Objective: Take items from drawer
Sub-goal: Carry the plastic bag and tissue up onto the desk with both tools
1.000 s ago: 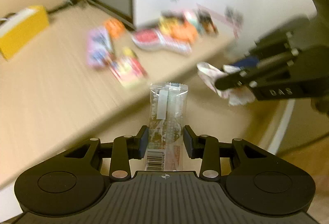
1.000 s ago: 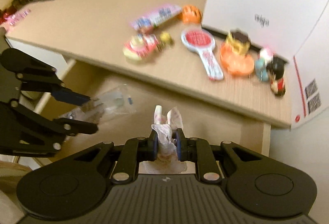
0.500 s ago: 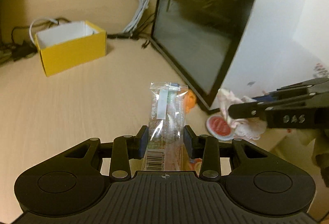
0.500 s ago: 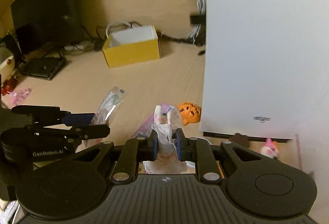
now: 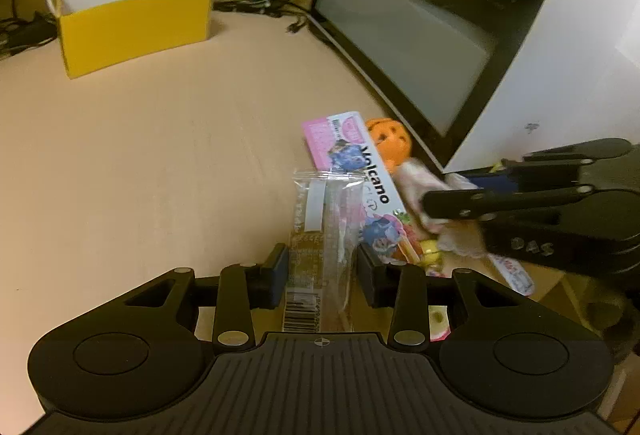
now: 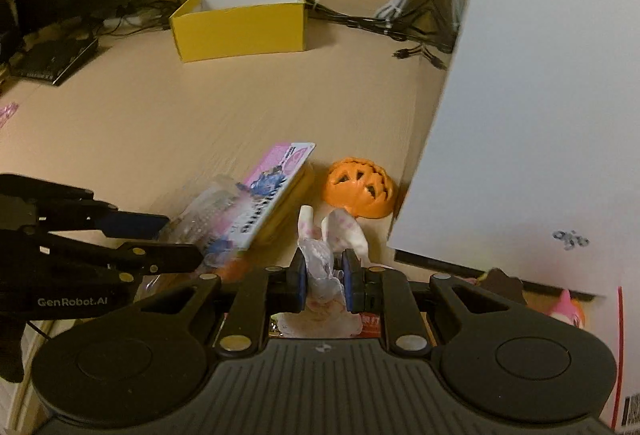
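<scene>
My left gripper (image 5: 322,269) is shut on a clear snack packet (image 5: 322,235) with a barcode, held just above the desk near its front edge. My right gripper (image 6: 323,277) is shut on a crumpled white-and-pink wrapper (image 6: 320,259), low over the desk beside the white box. In the left wrist view the right gripper (image 5: 430,205) reaches in from the right with the wrapper (image 5: 416,181). In the right wrist view the left gripper (image 6: 176,239) enters from the left with the packet (image 6: 208,207). The drawer is out of view.
On the desk lie a pink "Volcano" box (image 5: 352,159), an orange pumpkin toy (image 6: 360,191) and other small toys (image 6: 568,311). A tall white box (image 6: 540,115) with a dark panel (image 5: 420,19) stands right. A yellow open box (image 5: 132,19) and cables (image 6: 400,23) sit behind.
Both grippers have come down and forward over the desk, still holding the packet and the wrapper. The items on the desk now lie just in front of the fingers.
</scene>
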{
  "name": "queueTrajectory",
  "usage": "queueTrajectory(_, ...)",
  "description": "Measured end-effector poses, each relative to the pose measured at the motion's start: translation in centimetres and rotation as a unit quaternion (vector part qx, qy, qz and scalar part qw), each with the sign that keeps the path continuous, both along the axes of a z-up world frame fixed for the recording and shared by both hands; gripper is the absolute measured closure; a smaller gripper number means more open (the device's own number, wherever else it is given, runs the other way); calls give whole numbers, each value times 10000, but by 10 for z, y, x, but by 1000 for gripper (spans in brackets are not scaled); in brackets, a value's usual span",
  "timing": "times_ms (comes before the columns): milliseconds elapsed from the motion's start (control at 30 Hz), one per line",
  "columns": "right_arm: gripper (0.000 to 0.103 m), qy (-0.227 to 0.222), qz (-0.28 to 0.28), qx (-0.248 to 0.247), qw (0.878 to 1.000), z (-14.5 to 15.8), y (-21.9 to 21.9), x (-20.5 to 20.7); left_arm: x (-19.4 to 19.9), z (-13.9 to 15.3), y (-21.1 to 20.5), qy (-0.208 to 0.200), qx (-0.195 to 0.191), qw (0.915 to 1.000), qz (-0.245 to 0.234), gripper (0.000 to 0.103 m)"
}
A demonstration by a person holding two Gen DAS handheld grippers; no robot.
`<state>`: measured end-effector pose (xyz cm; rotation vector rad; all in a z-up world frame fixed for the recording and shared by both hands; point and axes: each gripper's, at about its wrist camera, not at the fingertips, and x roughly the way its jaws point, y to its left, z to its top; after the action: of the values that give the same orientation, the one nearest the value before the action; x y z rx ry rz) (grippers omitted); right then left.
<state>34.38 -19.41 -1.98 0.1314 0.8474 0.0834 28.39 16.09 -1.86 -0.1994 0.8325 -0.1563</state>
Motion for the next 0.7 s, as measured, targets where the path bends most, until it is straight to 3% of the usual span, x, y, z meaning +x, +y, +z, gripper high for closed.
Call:
queueTrajectory(233, 84, -92, 129, -253, 9996, -4, 8, 0, -1, -2, -13, -98, 90, 9996, -259, 60)
queueTrajectory(333, 76, -115, 127, -286, 9994, -3, 8, 1, -4, 1, -14, -143, 125, 9996, -219, 60)
queueTrajectory(467, 49, -64, -1, -302, 9995, -6, 5, 4, -7, 5, -10, -114, 222, 9996, -146, 59)
queueTrajectory(700, 41, -214, -188, -233, 9993, -1, -5, -7, -16, 18, 5, -239, 179, 9995, 75, 60)
